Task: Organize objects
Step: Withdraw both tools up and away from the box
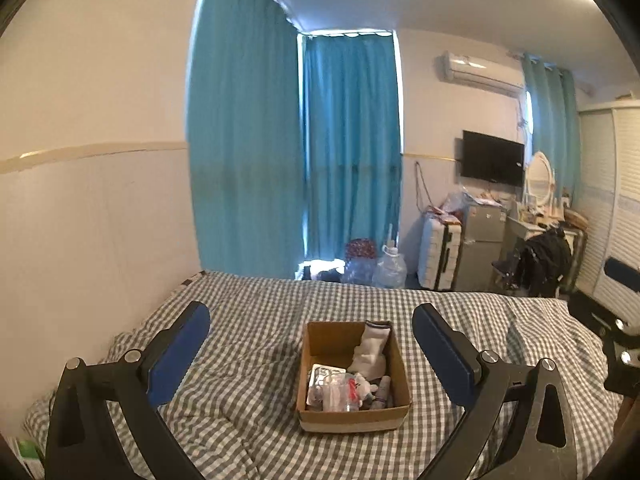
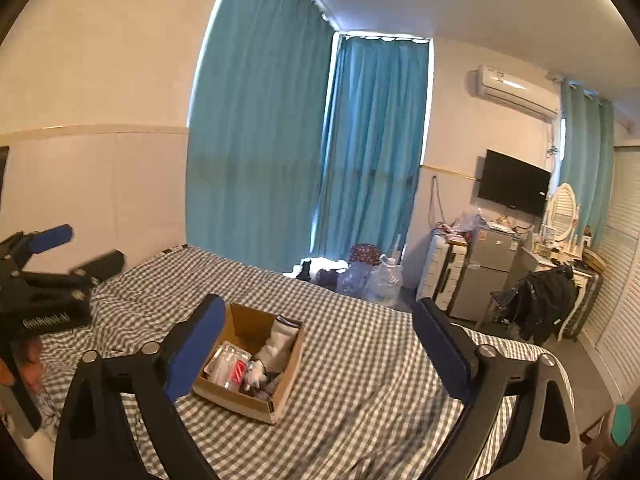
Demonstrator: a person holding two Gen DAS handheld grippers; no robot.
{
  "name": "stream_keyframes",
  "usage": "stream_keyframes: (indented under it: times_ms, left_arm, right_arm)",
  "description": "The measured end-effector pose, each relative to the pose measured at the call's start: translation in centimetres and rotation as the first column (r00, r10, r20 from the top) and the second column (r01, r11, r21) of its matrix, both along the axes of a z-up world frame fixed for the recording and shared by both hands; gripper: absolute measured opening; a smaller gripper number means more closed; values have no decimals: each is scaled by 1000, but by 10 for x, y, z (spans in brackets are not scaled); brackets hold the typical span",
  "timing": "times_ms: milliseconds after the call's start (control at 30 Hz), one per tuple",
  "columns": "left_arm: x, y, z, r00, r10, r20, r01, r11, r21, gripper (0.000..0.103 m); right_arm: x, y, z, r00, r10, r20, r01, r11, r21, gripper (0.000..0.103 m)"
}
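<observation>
A cardboard box [image 1: 354,376] sits on the bed [image 1: 248,360], whose cover is a grey and white check. In the left wrist view the box lies at about 6 o'clock, between the two blue-padded fingers of the left gripper [image 1: 312,360], which is spread wide and holds nothing, hovering above the bed without touching the box. Inside the box, a white sock [image 1: 372,346] leans against the far right corner at 1 o'clock, and a clear plastic packet [image 1: 332,390] with a bit of red on it lies at the near left, beside a small bottle [image 1: 385,390] at the near right. In the right wrist view the right gripper [image 2: 320,348] is likewise released and empty, with the box at about 8 o'clock, partly behind its left finger. Teal curtains [image 1: 288,152] hang behind the bed at 12 o'clock, and a wall television [image 1: 493,159] is at 2 o'clock.
</observation>
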State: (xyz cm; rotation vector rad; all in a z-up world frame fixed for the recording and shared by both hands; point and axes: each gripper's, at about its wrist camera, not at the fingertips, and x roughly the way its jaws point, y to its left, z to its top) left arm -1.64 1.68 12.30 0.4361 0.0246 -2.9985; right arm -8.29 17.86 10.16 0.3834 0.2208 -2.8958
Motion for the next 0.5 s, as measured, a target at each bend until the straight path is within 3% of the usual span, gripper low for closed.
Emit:
stream_keyframes:
  times_ms: [200, 333, 500]
  left_arm:
    - [-4, 8, -39, 1000, 3, 12, -3, 1000, 19, 103]
    - [-10, 16, -67, 999, -1, 37, 1, 1000, 3, 103]
    - [-16, 24, -102, 998, 37, 47, -32, 995, -92, 103]
  right_arm:
    - [2, -2, -33, 1000, 19, -12, -19, 1000, -3, 103]
    - [-21, -3, -64, 999, 37, -17, -37, 999, -33, 103]
    - [-53, -7, -114, 997, 55, 59, -52, 997, -60, 103]
